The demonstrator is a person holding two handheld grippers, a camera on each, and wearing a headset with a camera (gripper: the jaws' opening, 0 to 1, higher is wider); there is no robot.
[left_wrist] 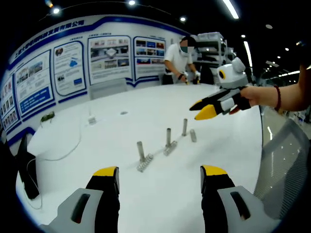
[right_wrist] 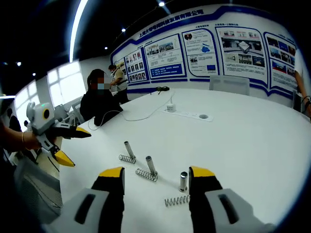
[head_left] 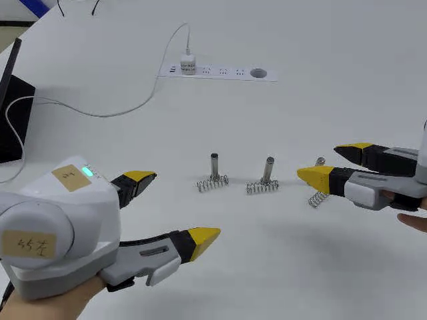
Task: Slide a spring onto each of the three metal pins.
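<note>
Three pins [head_left: 269, 169] stood on the tabletop [head_left: 280, 267], a spring [head_left: 262, 187] lying beside each, none threaded. The right tongs [right_wrist: 156, 172], spread, hovered by the right spring [head_left: 319, 199], likely to grab it. The left tongs [left_wrist: 160, 171], spread, hung near left.

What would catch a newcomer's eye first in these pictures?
Three pins stand in a row on the white table, with a loose spring lying beside each. The left gripper and right gripper, yellow-tipped and open, hover to the left and right of the row.
</note>
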